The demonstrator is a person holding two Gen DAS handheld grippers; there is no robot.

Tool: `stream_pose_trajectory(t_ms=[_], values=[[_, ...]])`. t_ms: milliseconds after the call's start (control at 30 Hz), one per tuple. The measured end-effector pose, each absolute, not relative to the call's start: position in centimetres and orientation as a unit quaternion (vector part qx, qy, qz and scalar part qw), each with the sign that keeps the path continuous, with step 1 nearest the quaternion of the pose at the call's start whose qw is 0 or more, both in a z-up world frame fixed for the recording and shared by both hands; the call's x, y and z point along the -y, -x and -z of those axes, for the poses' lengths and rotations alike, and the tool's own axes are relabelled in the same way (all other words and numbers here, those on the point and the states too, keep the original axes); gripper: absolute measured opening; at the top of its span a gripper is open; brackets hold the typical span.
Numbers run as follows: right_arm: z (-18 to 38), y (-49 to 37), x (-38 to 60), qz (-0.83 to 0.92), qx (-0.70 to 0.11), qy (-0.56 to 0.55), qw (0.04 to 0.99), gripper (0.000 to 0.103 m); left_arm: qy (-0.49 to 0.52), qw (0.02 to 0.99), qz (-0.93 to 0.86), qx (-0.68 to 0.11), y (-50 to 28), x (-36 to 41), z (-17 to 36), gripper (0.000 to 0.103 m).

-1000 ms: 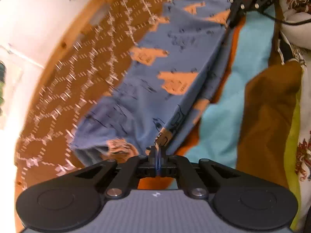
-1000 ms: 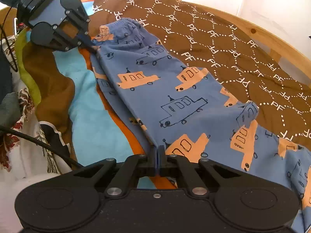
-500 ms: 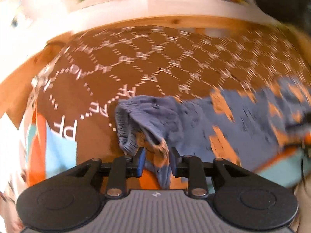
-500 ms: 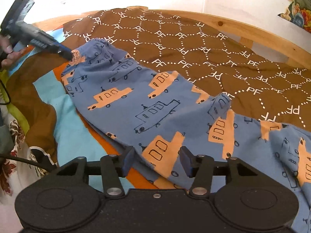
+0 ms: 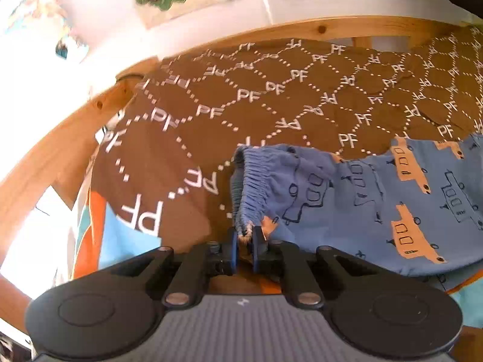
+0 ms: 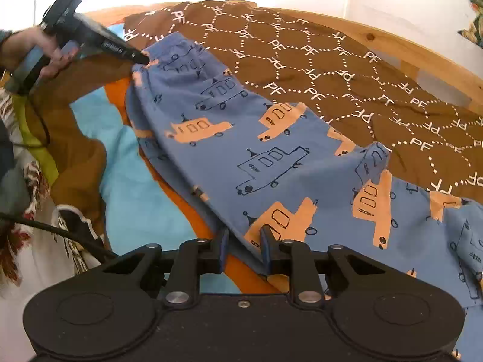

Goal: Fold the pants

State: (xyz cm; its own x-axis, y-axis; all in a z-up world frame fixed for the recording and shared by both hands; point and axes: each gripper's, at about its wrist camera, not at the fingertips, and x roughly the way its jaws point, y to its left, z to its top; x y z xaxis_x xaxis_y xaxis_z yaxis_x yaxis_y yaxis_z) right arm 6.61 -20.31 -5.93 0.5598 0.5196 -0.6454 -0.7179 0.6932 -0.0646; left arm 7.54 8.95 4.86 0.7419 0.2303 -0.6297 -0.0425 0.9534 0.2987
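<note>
Between the left gripper's (image 5: 244, 242) narrowly parted jaws, the gathered elastic waistband corner (image 5: 245, 231) of the blue cotton pants printed with orange and outlined boats (image 6: 271, 163) is sitting; those jaws have just been closing around it, though whether the pads are pressing it I cannot tell. Beyond them, the pants are lying spread across a brown quilt patterned with white dotted hexagons and PF letters (image 5: 241, 105). Ahead of the right gripper (image 6: 243, 246), the pants' folded edge is running between jaws that have just been narrowing yet are standing apart, not pinching.
</note>
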Motion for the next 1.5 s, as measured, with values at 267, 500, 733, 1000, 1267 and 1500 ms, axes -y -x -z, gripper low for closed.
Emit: stream_pose_trajectory(t_ms=[267,500,733,1000,1267,1500], values=[[4.6,-6.8,25.9,-0.25,-0.312,0.072,0.914,0.074,-0.145,0.937,-0.03,-0.317,-4.7,-2.9,-5.5,0.072],[4.6,-6.5,33.3,-0.076,-0.321,-0.015,0.944,0.075,-0.182,0.92,0.173,-0.3,-6.9,7.0,-3.2,0.082],[4.4,-7.5,39.1,-0.009,-0.316,-0.053,0.947,0.068,-0.174,0.893,0.297,-0.29,-10.1,16.5,0.1,0.078],[4.5,-9.6,42.4,0.014,-0.319,-0.123,0.939,0.06,-0.198,0.856,0.358,-0.315,-10.2,21.8,2.6,0.061],[4.7,-10.5,43.5,0.019,-0.32,-0.159,0.934,0.037,-0.216,0.847,0.363,-0.323,-10.5,22.5,3.1,0.013],[3.8,-9.9,43.8,0.01,-0.304,-0.169,0.937,0.014,-0.192,0.849,0.362,-0.333,-11.1,21.6,2.2,0.002]])
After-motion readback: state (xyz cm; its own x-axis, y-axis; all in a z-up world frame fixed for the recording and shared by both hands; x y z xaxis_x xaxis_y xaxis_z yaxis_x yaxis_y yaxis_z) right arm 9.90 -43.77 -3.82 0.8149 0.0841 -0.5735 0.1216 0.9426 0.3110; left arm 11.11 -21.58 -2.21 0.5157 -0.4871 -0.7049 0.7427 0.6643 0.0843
